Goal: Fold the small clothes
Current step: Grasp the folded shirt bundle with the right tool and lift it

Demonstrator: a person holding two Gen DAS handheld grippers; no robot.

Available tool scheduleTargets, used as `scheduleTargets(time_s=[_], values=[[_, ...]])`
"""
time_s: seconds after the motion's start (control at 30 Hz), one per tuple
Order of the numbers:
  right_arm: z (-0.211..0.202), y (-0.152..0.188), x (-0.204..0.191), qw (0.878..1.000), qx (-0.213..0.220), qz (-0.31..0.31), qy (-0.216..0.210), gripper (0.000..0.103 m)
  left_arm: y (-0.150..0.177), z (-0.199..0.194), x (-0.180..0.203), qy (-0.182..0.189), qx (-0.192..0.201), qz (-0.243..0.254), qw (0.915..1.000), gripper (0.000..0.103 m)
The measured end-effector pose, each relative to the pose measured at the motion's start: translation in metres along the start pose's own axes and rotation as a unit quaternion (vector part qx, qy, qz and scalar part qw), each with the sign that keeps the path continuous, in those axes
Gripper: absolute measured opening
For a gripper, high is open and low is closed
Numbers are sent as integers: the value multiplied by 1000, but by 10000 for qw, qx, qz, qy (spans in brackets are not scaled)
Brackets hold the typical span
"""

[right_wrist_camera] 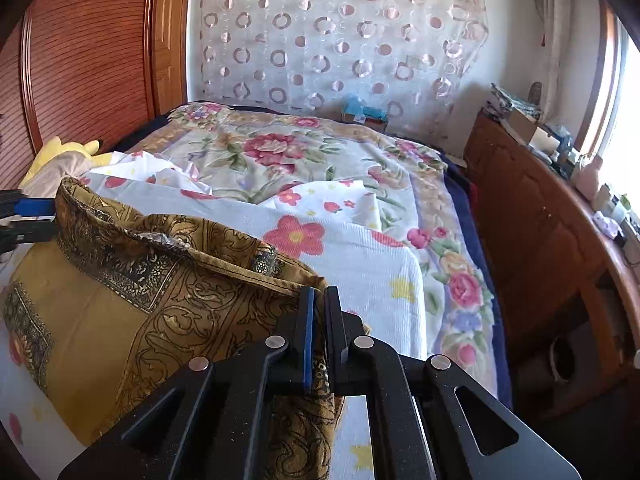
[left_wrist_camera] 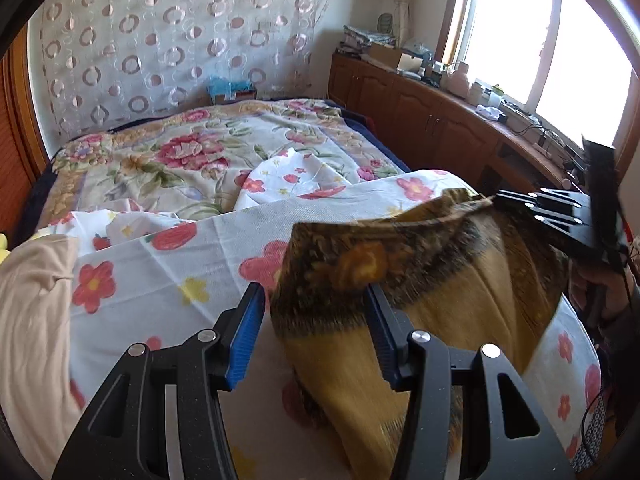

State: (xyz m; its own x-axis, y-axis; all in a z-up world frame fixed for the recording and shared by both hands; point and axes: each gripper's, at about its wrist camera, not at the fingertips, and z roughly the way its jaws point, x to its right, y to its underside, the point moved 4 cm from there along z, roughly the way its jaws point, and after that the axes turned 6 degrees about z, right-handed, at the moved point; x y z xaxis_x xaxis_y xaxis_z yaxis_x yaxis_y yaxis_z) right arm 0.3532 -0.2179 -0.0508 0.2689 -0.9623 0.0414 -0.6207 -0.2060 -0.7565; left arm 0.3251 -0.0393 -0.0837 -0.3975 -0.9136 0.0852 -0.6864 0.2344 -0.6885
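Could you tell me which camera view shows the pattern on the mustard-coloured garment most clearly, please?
The right wrist view: the mustard-coloured garment is sharp there, its dark scrollwork borders plainly readable, with the right gripper clamped on its edge. The left wrist view shows the same cloth blurred, its raised corner partly between the left gripper fingers.

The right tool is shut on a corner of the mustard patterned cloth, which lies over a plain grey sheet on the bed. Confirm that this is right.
One detail is wrong: the sheet is not plain grey but white with red and yellow flowers, as the right wrist view shows. The rest holds: the right tool is shut on a corner of the mustard patterned cloth, which lies over that sheet on the bed.
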Motion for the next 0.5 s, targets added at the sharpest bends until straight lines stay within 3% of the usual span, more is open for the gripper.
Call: scheduleTargets(time_s=[0.07,0.13,0.2,0.3,0.5], values=[[-12,-8,8,9998,28,174,-69,5,-4,15,-5,-114,-103,-5,9999,52],[-29,-8,21,9995,44,301,-88,14,-6,24,-13,-235,-176,-79,9995,52],[-40,-1,25,9993,84,364,-93,29,-4,31,-21,-390,-264,-157,9988,52],[-46,9,25,9987,2,457,-221,46,-2,34,-24,-328,-353,-163,9987,52],[-34,23,29,9970,-323,594,-375,52,0,9,-19,-76,-264,-45,9996,52]])
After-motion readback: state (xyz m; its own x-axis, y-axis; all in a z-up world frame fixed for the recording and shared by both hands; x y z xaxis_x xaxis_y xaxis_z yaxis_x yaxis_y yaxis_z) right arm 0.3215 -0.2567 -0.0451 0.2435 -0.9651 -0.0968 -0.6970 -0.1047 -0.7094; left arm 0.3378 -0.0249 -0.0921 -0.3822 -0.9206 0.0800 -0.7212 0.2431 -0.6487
